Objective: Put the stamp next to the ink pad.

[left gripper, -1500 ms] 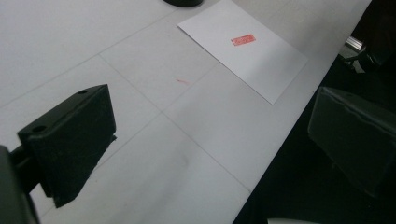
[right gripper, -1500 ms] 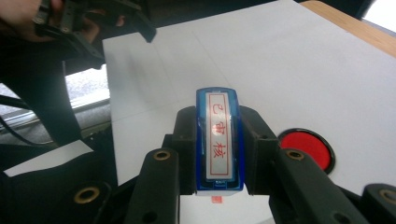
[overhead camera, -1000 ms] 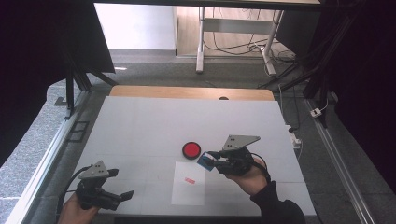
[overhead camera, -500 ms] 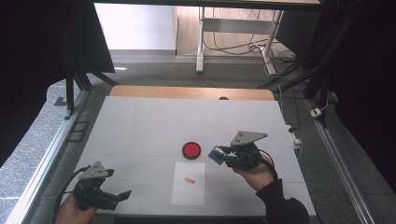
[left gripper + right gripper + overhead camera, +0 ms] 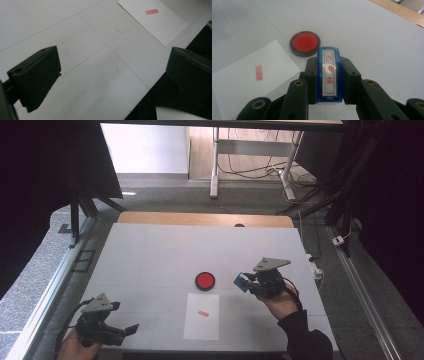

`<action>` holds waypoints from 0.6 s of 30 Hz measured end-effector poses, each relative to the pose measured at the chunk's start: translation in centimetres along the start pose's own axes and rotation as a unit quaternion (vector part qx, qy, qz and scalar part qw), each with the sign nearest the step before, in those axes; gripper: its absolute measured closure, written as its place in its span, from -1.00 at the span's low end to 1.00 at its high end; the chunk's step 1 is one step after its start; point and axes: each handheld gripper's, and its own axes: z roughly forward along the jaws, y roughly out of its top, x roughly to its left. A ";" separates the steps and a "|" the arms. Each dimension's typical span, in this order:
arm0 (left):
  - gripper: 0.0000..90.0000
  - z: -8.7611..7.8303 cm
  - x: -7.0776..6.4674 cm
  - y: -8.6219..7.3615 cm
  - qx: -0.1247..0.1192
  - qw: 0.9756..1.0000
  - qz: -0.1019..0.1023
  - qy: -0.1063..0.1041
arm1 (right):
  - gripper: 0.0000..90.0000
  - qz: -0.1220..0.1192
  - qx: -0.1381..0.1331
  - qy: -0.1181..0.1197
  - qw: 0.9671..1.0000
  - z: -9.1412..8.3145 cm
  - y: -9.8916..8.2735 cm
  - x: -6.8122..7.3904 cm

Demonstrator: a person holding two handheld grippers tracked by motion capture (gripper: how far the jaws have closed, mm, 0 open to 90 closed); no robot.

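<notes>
The bench (image 5: 165, 250) is a wide white surface under both hands. On it, ahead and to the left of the right hand-held gripper (image 5: 248, 281), lies a sheet of paper (image 5: 202, 325) that already carries a small red stamp mark (image 5: 203, 313). Just beyond the paper's far edge, and near the right hand-held gripper's tip, sits a round red ink pad (image 5: 205, 280) in a dark rim.

The right hand-held gripper is clamped on a blue stamp (image 5: 329, 75), its two jaws pressing the stamp's long sides, the label with red characters facing the camera. The stamp is held off the paper, to the right of the pad, clear of both.

The left hand-held gripper (image 5: 131, 329) rests low at the near left corner of the bench, well apart from the paper, its jaws standing wide with nothing between them.

With one mark on the sheet and the stamp lifted away, the stamping step looks done or between impressions. The next move probably calls for either re-inking on the pad, a short reach forward and left, or setting the stamp down on bare bench beside the pad and easing the jaws apart.
</notes>
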 end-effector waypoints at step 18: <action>-0.99 0.1 0.0 0.0 0.005 1.000 0.002 0.000 | 0.57 0.001 0.037 -0.046 0.998 1.4 -1.7 -2.2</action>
